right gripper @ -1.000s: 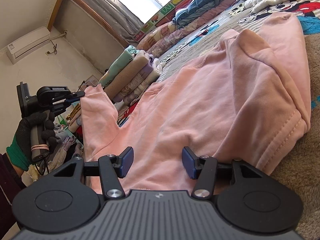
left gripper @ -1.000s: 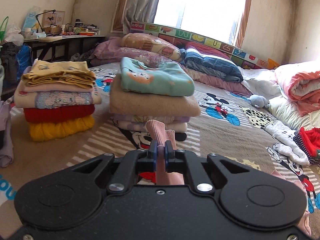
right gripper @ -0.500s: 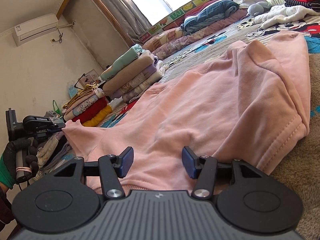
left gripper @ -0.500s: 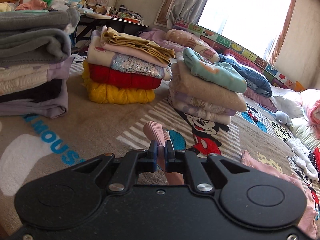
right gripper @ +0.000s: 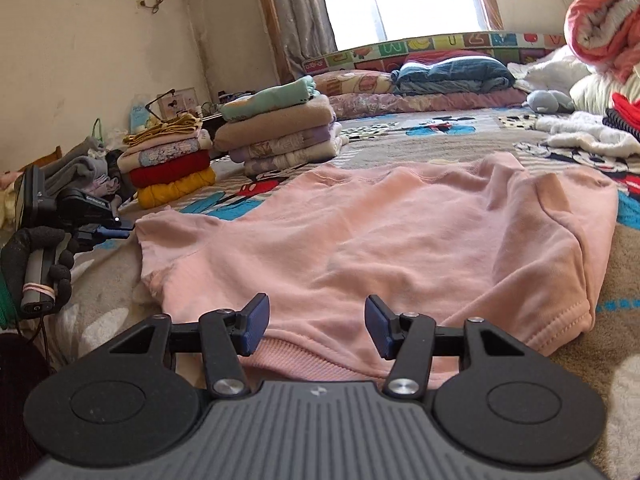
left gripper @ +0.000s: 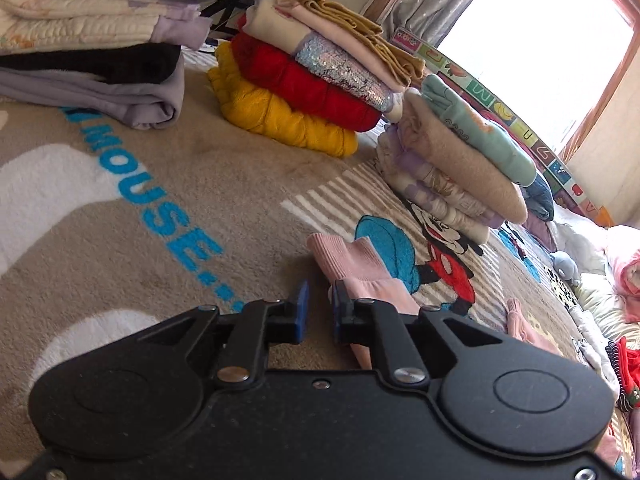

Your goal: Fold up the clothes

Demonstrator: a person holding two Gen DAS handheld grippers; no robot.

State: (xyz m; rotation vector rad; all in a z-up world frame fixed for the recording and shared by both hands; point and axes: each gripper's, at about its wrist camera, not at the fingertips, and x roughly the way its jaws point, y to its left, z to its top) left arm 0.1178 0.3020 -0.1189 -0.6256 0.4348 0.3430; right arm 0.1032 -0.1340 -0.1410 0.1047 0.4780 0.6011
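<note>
Soft, limp pink sweatshirt point(right gripper: 380, 240) spread flat on the bed point(left gripper: 120, 208); best pinched at hem or cuff point(left gripper: 348, 256); left gripper point(left gripper: 318, 312) fingers opening, nothing between; right gripper point(right gripper: 318, 328) fingers apart.

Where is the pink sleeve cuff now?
In the left wrist view, the pink sleeve cuff lies on the blanket, just right of the left tongs, near the blue cartoon print.

Pink sweatshirt point(right gripper: 400, 232) lies flat, seemingly ungripped.

Left claw point(left gripper: 318, 306) low, jaws opening with nothing between them, right claw point(right gripper: 316, 326) jaws parted, gloved hand point(right gripper: 38, 264) gripping left handle
</note>
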